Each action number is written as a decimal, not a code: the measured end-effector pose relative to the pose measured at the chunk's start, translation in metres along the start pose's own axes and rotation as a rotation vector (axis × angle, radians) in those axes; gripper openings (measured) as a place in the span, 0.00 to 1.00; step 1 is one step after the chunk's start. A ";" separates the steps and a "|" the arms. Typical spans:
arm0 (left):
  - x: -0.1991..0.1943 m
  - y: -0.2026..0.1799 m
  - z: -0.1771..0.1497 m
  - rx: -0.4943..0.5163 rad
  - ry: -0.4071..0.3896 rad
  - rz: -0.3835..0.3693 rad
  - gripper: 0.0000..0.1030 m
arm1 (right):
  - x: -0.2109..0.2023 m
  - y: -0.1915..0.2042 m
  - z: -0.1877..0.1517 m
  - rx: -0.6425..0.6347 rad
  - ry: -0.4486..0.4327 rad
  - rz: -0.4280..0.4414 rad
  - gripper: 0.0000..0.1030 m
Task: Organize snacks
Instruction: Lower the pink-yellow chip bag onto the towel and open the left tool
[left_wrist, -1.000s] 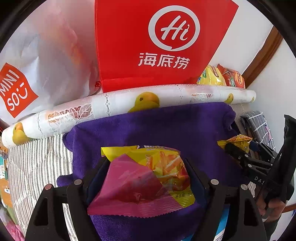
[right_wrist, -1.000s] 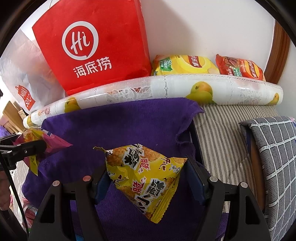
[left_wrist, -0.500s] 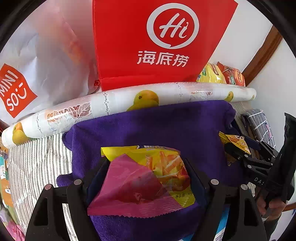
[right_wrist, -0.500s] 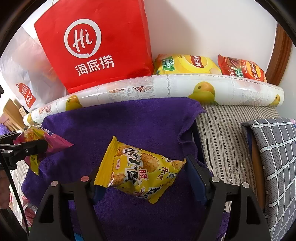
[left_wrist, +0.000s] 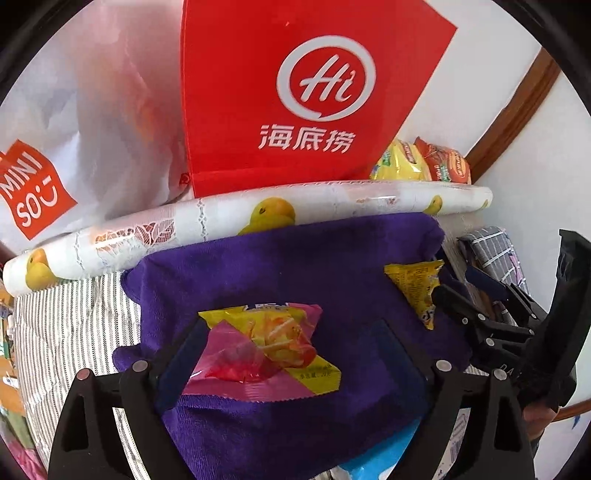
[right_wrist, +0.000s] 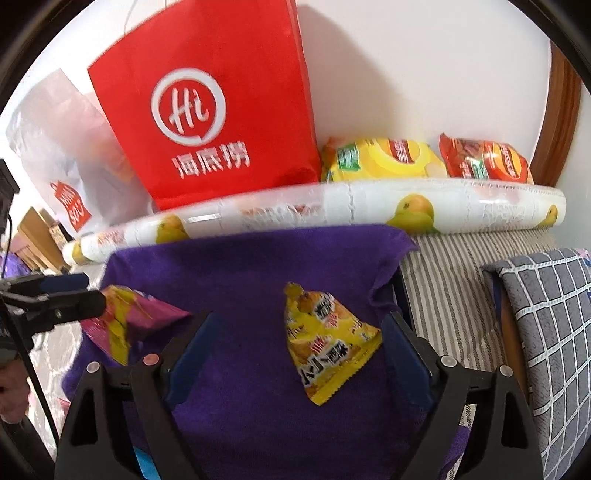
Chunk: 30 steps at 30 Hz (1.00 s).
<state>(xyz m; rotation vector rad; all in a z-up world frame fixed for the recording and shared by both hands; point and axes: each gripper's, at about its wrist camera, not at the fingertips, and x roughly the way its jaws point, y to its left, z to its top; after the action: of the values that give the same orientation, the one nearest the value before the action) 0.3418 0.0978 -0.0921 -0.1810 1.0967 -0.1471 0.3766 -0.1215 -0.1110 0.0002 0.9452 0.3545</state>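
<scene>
From the left wrist camera, the left gripper (left_wrist: 291, 350) stands with its fingers (left_wrist: 181, 354) spread wide and nothing pinched between them. The pink and yellow snack pack (left_wrist: 264, 352) lies flat on the purple towel (left_wrist: 295, 258), sitting in the gap and leaning toward the left finger; the right finger is well clear of it. Its long axis runs roughly across the gap, side to side. Off to the right, the right gripper (left_wrist: 448, 295) comes in, and the yellow snack pack (left_wrist: 415, 284) lies at its tips; from here I cannot tell whether they touch.

From the right wrist camera, the right gripper (right_wrist: 295, 343) is also spread, holding nothing. The yellow snack pack (right_wrist: 327, 343) rests on the purple towel (right_wrist: 251, 266) between the fingers (right_wrist: 402, 347), nearer the right one, its pointed top aimed away and its long axis running roughly along the fingers. The left gripper (right_wrist: 85, 299) reaches in from the left beside the pink and yellow snack pack (right_wrist: 125, 321).

Each pack is nearest its own gripper, so I judge a re-grip needs only a squeeze, the left shifting a little leftward first
</scene>
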 end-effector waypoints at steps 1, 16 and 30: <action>-0.003 -0.001 0.000 0.005 -0.004 -0.001 0.89 | -0.003 0.000 0.001 0.005 -0.008 0.003 0.87; -0.059 -0.028 -0.009 0.079 -0.107 -0.064 0.88 | -0.076 0.006 -0.015 0.017 -0.115 -0.123 0.87; -0.093 -0.050 -0.020 0.141 -0.141 -0.097 0.88 | -0.146 -0.011 -0.057 0.102 -0.152 -0.193 0.86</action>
<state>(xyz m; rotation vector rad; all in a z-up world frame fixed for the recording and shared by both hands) 0.2810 0.0665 -0.0094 -0.1161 0.9339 -0.2938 0.2568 -0.1845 -0.0310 0.0281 0.8047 0.1256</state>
